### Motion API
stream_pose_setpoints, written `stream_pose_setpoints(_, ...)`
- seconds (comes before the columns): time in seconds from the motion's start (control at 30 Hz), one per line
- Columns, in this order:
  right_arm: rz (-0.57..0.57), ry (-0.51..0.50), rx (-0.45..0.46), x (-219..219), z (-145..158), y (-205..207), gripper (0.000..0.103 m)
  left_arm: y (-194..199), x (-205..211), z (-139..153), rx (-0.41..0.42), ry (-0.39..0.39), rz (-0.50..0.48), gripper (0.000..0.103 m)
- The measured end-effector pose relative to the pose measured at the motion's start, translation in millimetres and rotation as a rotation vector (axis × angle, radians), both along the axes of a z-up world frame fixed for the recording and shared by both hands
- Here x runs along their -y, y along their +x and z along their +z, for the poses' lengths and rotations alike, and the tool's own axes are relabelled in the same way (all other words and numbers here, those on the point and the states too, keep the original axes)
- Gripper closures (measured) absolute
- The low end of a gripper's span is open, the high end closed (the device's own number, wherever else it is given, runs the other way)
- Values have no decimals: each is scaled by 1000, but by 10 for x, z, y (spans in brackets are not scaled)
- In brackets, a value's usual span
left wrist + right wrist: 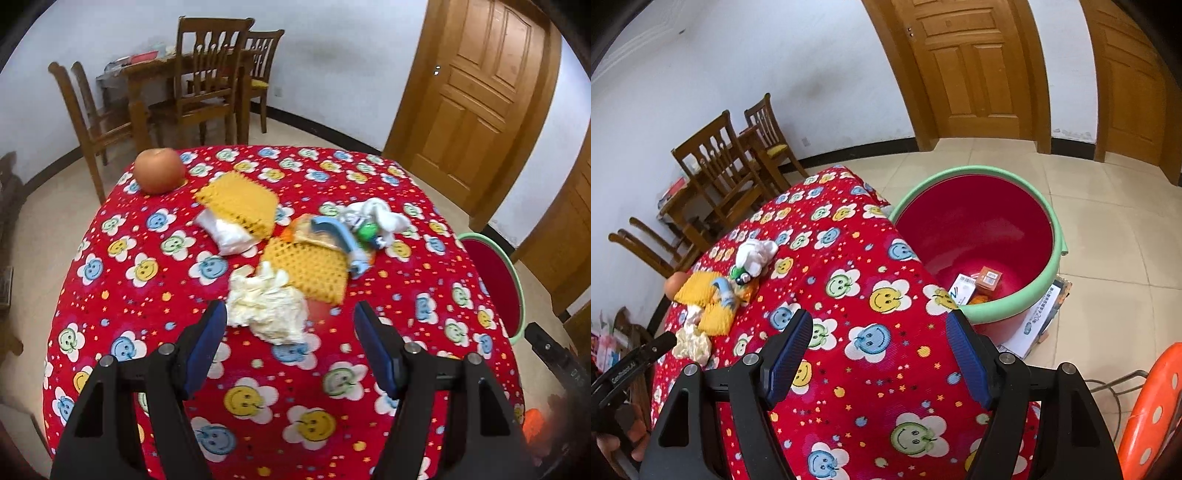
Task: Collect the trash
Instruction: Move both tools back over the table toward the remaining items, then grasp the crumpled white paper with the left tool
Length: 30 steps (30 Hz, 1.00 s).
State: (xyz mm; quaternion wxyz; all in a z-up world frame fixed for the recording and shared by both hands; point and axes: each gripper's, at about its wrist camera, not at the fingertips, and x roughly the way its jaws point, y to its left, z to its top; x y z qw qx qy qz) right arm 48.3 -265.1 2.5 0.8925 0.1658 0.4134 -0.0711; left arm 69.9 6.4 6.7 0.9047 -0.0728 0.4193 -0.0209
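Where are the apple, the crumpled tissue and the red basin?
apple [159,170], left wrist view, middle of its front.
crumpled tissue [266,305], left wrist view, centre of the wad.
red basin [975,225], right wrist view, bare inner wall.

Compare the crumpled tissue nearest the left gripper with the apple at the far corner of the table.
The crumpled tissue is cream-white and ragged in outline; the apple is orange-red, smooth and round. The tissue lies low and spread just ahead of the open left gripper, while the apple stands taller at the far left corner. The tissue touches a yellow foam net; the apple sits apart from the clutter. Both rest on the red smiley tablecloth.
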Motion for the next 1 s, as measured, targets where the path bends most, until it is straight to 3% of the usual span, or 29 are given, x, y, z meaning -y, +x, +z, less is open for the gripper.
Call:
stream_pose_setpoints(0.3, 7, -7, -21, -50, -44, 30, 27, 144, -62, -277, -57, -4, 23, 32)
stream_pose_setpoints(0.67, 15, -9, -42, -91, -106, 71, 27, 304, -107, -448, -69, -15, 32, 33)
stream_pose_setpoints(0.83, 17, -11, -53, -106, -136, 93, 27, 309, -112, -476, -66, -26, 18, 51)
stream_pose_setpoints(0.87, 17, -11, -54, -112, -140, 96, 27, 304, -118, -479, -63, -32, 14, 58)
stream_pose_setpoints(1.0, 22, -12, -55, -132, -147, 102, 27, 279, -142, -466, -53, -42, -1, 69)
